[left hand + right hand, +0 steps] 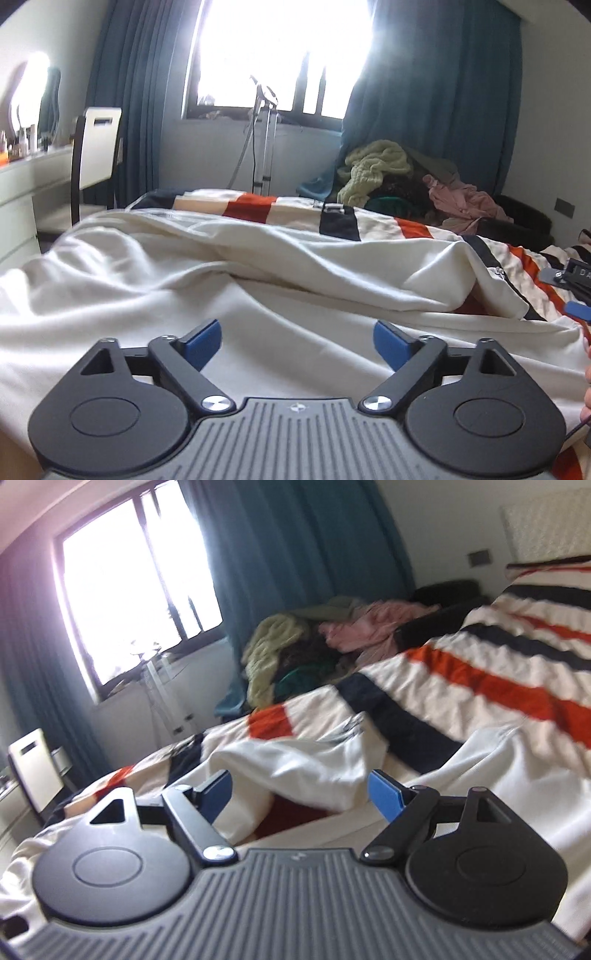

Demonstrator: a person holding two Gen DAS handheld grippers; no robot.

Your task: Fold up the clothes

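Note:
A cream-white garment (229, 273) lies rumpled over the striped bedcover (255, 206), with one part folded across itself. My left gripper (297, 341) hovers low over the near part of the cloth, blue pads wide apart, nothing between them. In the right wrist view the same white garment (295, 764) lies ahead. My right gripper (299, 794) stands open just before a raised fold of it, and its pads grip nothing. At the right edge of the left wrist view the other gripper's blue pad (578, 309) shows.
A heap of clothes (399, 177), with pale green (273, 642) and pink (369, 627) pieces, sits beyond the bed's far side by the teal curtain (436, 85). A chair (98, 155) and white dresser (22, 206) stand left. A stand (264, 147) is under the bright window.

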